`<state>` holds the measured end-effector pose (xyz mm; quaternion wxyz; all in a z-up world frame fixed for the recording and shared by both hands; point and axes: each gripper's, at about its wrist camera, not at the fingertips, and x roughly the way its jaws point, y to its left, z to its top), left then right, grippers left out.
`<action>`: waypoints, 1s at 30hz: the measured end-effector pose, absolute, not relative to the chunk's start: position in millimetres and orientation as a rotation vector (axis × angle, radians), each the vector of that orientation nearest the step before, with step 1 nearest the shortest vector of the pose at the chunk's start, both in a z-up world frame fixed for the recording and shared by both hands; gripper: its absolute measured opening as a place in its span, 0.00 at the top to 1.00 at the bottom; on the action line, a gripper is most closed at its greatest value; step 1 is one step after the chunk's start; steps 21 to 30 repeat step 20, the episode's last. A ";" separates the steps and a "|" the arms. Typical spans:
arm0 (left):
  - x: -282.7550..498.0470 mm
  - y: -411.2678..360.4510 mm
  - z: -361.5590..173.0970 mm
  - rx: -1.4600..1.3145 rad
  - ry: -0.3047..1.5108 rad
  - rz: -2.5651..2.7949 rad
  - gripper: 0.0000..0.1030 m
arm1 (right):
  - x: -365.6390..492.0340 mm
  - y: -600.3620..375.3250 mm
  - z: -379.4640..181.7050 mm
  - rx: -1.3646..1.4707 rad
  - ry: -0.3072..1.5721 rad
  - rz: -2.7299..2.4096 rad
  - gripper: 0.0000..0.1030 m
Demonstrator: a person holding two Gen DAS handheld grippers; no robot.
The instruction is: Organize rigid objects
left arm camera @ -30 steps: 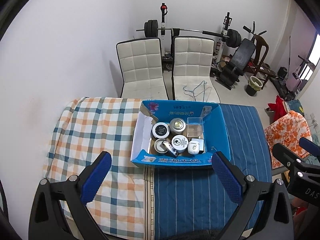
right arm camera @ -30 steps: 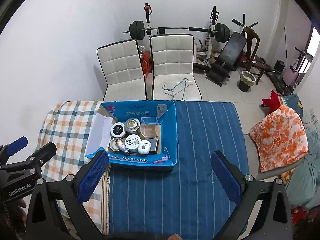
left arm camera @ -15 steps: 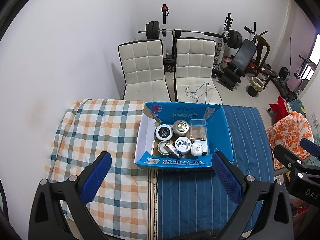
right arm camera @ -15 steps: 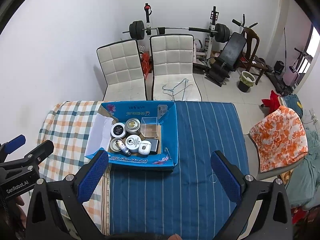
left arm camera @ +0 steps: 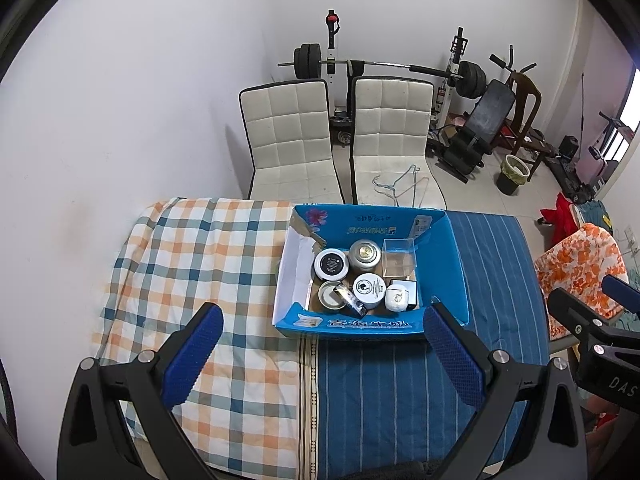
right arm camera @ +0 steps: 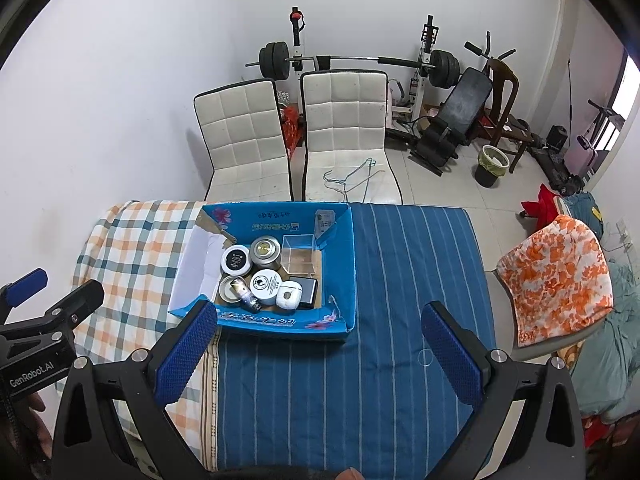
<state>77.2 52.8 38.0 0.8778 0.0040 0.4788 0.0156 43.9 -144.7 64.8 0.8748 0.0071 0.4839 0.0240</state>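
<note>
A blue cardboard box (left arm camera: pixel 444 256) (right arm camera: pixel 340 248) sits on the cloth-covered table. Inside it lie several rigid items: a black-lidded jar (left arm camera: pixel 331 264) (right arm camera: pixel 236 260), a metal tin (left arm camera: pixel 363 254) (right arm camera: pixel 264 251), a clear plastic cube (left arm camera: pixel 398 258) (right arm camera: pixel 298 258), a white round jar (left arm camera: pixel 369 288) (right arm camera: pixel 267 281), a white earbud case (left arm camera: pixel 397 298) (right arm camera: pixel 289 296) and a small glass bottle (left arm camera: pixel 351 301) (right arm camera: pixel 245 296). My left gripper (left arm camera: pixel 323 354) hangs open above the table, short of the box. My right gripper (right arm camera: pixel 316 352) is open too, high over the blue cloth, nothing between its fingers.
A plaid cloth (left arm camera: pixel 192 264) covers the table's left half, a blue striped cloth (right arm camera: pixel 400 280) the right. Two white chairs (left arm camera: pixel 292 140) (left arm camera: pixel 392 132) stand behind the table, wire hangers (left arm camera: pixel 400 184) on one. Gym gear lines the back wall. An orange floral cushion (right arm camera: pixel 556 280) lies at right.
Both grippers have pulled up and back from the table, so the box looks smaller and farther. The box's contents have not moved. Both stay open.
</note>
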 end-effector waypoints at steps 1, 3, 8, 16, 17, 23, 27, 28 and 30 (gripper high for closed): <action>77.2 54.7 38.4 0.008 0.997 0.035 0.00 | 43.2 -144.7 65.3 0.014 1.009 0.048 0.00; 76.7 58.0 37.7 0.006 0.996 0.036 0.00 | 43.5 -145.1 64.7 0.018 1.009 0.049 0.00; 76.9 60.1 38.7 0.005 0.996 0.036 0.00 | 40.9 -145.8 65.2 0.011 1.008 0.050 0.00; 75.5 60.1 39.3 0.005 0.995 0.034 0.00 | 37.9 -147.8 66.5 0.008 1.010 0.057 0.00; 75.4 59.5 38.7 0.005 0.995 0.034 0.00 | 37.7 -148.2 66.3 0.010 1.010 0.058 0.00; 75.6 60.2 39.4 0.009 0.993 0.038 0.00 | 38.1 -147.9 66.4 0.010 1.011 0.059 0.00; 75.6 60.2 39.4 0.009 0.993 0.038 0.00 | 38.1 -147.9 66.4 0.010 1.011 0.059 0.00; 75.6 60.2 39.4 0.009 0.993 0.038 0.00 | 38.1 -147.9 66.4 0.010 1.011 0.059 0.00; 75.6 60.2 39.4 0.009 0.993 0.038 0.00 | 38.1 -147.9 66.4 0.010 1.011 0.059 0.00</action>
